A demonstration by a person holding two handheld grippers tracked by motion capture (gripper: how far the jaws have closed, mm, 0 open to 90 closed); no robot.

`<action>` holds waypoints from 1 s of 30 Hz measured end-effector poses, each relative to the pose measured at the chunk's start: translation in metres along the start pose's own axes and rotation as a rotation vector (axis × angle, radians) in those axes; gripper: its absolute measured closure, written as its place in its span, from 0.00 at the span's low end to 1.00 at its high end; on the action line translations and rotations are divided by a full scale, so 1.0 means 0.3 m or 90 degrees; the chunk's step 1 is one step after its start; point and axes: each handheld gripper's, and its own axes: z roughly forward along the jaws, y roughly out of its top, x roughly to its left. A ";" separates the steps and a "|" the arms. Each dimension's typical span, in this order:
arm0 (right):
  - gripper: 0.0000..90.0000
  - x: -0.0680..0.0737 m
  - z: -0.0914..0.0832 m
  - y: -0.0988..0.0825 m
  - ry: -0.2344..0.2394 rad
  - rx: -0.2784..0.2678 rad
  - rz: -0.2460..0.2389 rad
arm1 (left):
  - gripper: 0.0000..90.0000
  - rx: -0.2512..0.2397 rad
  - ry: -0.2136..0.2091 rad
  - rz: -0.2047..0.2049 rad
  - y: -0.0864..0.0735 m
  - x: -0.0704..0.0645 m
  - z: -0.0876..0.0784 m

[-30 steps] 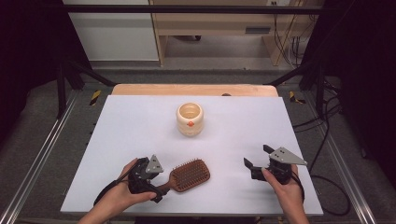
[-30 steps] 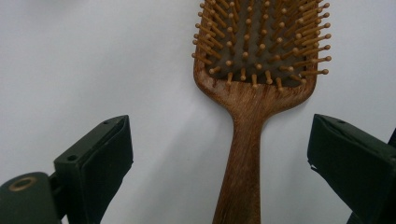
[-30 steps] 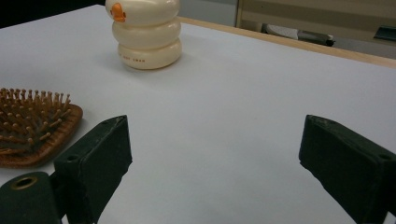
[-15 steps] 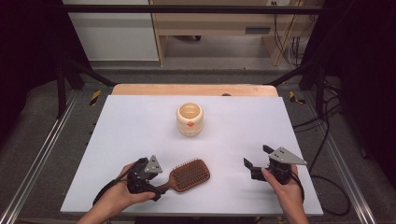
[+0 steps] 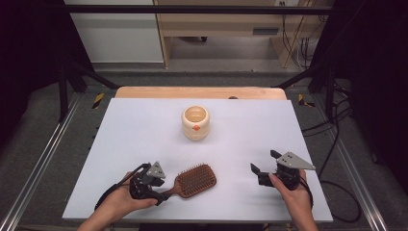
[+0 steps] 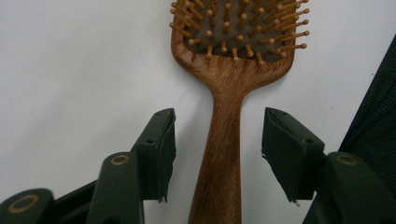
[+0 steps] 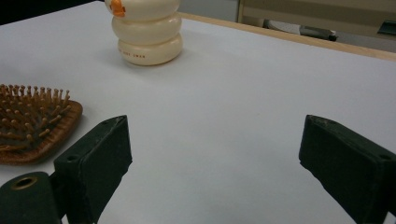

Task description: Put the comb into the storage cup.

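A white counter [image 5: 144, 130] carries everything here, with a strip of bare wood along its far edge. Near the middle of the far half stands a cream, ribbed cup [image 5: 195, 122] shaped like stacked rings, open at the top, with a small orange mark on its near side.

On the near half, left of centre, a wooden paddle hairbrush [image 5: 191, 181] lies flat with its bristles up, its head toward the counter's middle and its handle pointing at the person's left hand.

The left gripper [image 5: 161, 191] sits low at the end of that handle. In the left gripper view the handle [image 6: 223, 154] runs straight between the two jaws, which have just been closing on it; a narrow gap of white counter shows on each side, so the pads do not press the wood.

The right gripper [image 5: 262, 169] is held well apart at the near right, its jaws spread wide over bare counter with nothing between them.
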 end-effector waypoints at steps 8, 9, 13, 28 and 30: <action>0.10 -0.001 0.001 -0.001 0.002 0.002 0.002 | 0.57 0.041 0.006 0.021 0.031 -0.018 0.038; 0.10 -0.002 0.001 -0.001 0.002 0.002 0.002 | 0.57 0.045 0.006 0.019 0.033 -0.018 0.042; 0.10 -0.003 0.000 -0.002 0.002 0.001 0.001 | 0.60 0.056 0.005 0.019 0.041 -0.017 0.052; 0.10 -0.006 -0.001 -0.002 0.004 0.002 0.002 | 0.69 0.074 0.007 0.025 0.046 -0.012 0.080; 0.10 -0.006 0.000 -0.002 0.004 0.003 0.002 | 0.71 0.075 0.009 0.026 0.049 -0.011 0.080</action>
